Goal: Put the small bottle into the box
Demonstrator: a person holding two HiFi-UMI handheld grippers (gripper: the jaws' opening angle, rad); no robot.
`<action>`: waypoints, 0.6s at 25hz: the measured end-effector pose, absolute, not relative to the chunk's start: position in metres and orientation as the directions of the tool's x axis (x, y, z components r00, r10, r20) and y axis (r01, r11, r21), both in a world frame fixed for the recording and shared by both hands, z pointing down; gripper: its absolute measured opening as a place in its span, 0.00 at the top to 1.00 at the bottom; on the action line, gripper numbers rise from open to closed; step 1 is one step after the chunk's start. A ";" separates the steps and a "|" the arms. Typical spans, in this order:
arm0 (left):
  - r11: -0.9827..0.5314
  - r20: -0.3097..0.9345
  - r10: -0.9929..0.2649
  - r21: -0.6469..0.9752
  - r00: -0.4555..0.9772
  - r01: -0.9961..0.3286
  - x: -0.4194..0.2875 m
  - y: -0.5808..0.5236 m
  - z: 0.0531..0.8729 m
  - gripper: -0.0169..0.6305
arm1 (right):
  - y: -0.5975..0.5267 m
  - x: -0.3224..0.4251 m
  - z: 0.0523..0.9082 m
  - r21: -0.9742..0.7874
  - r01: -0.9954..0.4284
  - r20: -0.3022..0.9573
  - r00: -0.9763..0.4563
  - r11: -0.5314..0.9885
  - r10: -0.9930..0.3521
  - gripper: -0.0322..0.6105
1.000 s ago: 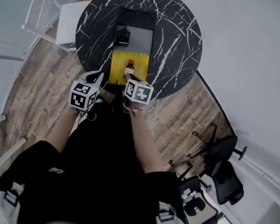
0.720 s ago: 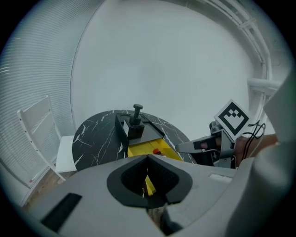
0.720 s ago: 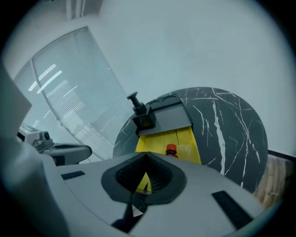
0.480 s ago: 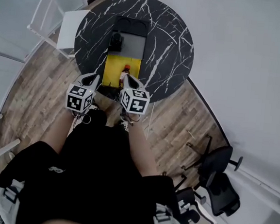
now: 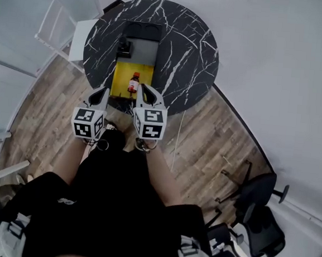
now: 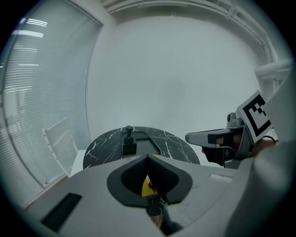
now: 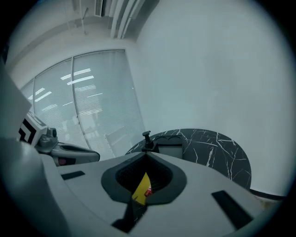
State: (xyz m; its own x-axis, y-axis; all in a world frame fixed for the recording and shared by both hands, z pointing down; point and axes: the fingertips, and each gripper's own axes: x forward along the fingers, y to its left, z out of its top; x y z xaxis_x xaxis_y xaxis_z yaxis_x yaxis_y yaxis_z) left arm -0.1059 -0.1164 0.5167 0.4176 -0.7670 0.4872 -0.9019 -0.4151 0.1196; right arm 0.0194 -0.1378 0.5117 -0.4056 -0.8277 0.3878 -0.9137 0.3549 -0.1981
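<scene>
The small brown bottle [image 5: 133,84], red-capped with a white label, stands on a yellow mat [image 5: 120,82] at the near edge of the round black marble table [image 5: 185,49]. Behind the mat sits the grey box [image 5: 145,52] with a black rim. Both grippers hover just short of the table edge, off the bottle. My left gripper [image 5: 99,95] is shut and empty; my right gripper [image 5: 144,90] is shut and empty, its tip just below the bottle. In the gripper views, closed jaws [image 6: 149,157] [image 7: 147,155] hide most of the mat; only a sliver of the bottle's red cap [image 7: 148,191] shows.
A black pump-like object [image 5: 125,48] stands at the box's left side. A white chair [image 5: 57,29] is at the table's left. Black office chairs [image 5: 259,218] stand on the wood floor at the lower right. A pale wall runs behind the table.
Both grippers have drawn back from the table toward the person's body. The bottle stays upright on the yellow mat. The head view has shifted, so the table sits higher in frame.
</scene>
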 end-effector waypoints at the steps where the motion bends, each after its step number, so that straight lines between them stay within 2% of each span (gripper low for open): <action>1: -0.409 0.477 -0.777 0.114 0.411 -0.905 -0.103 -0.113 0.511 0.97 | -0.135 0.022 0.504 -0.188 -0.912 0.372 -0.409 0.363 -0.833 0.96; 8: -0.364 0.383 -0.851 0.064 0.359 -0.929 -0.083 -0.090 0.469 0.97 | -0.111 0.034 0.445 -0.120 -0.899 0.268 -0.439 0.422 -0.858 0.96; 15: -0.379 0.257 -0.892 0.023 0.372 -0.925 -0.057 -0.076 0.408 0.97 | -0.091 0.052 0.388 -0.062 -0.894 0.136 -0.448 0.444 -0.884 0.96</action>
State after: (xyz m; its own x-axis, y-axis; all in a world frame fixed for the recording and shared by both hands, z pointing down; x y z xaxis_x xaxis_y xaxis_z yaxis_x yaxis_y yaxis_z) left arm -0.0566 -0.0757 0.4084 0.3716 -0.8923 0.2565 -0.9252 -0.3787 0.0228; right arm 0.0521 -0.0906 0.3878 -0.4482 -0.8836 0.1358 -0.8939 0.4440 -0.0618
